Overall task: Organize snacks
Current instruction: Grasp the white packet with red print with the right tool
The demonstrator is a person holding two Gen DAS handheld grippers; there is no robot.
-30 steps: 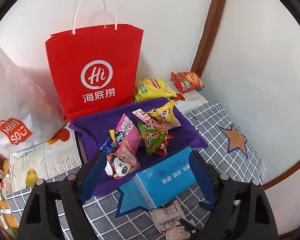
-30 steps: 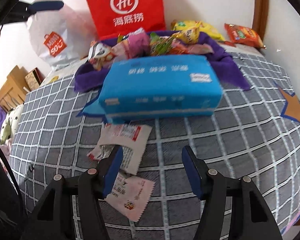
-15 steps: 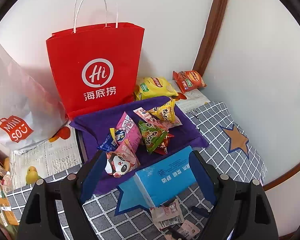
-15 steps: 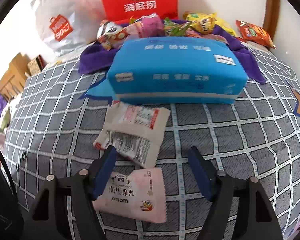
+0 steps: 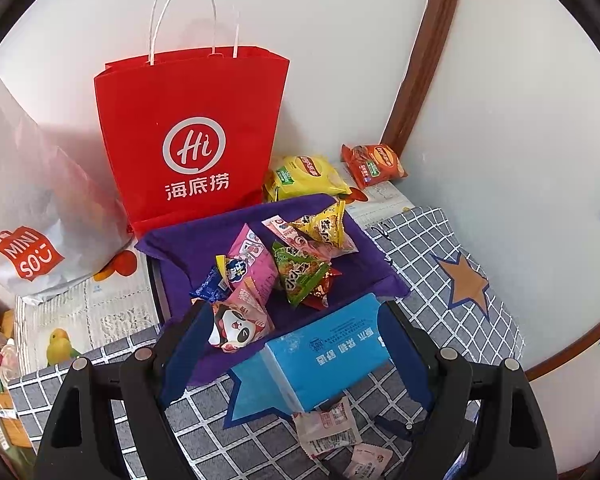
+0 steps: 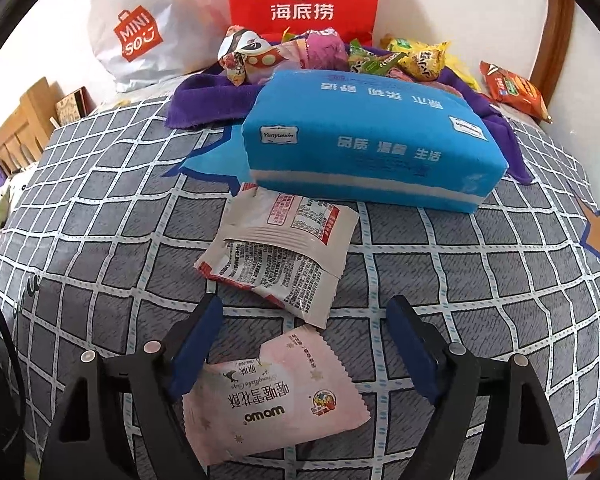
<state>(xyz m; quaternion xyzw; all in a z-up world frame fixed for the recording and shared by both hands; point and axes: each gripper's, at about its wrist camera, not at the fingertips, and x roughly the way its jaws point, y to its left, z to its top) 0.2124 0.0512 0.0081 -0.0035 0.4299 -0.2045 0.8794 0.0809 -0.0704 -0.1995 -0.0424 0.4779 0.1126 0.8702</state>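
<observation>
The right tongs [image 6: 302,344] hang just over the checked grey bed cover [image 6: 480,280], their jaws spreading wider at this moment, with the flat pale-pink foil snack packet [image 6: 276,396] lying loose between them and no pad pressing on it. The left tongs [image 5: 288,344] are released too, held above the near rim of the purple cloth-lined tray [image 5: 188,248] and gripping nothing.

The pink packet lies near the front edge of the bed, just beside a white-and-red crinkled snack sachet [image 6: 280,256] that sits between it and the blue soft tissue pack [image 6: 364,136]. It looks very light and thin, with slick film that would slide on the blue pads and buckle if squeezed hard. The contents are probably brittle pastry, though the print is too small to be sure, so a gentle pinch seems wise. Its long axis runs roughly across the right view, tipped slightly up toward the right, and its printing is upside down from here, so its top faces the tongs. One serrated seal edge faces right; the left end is hidden under the left finger. The best hold is likely across the short width at the padded middle, or on a sealed end, since the pack lies flat and a finger must get under an edge on the soft bedding.
</observation>
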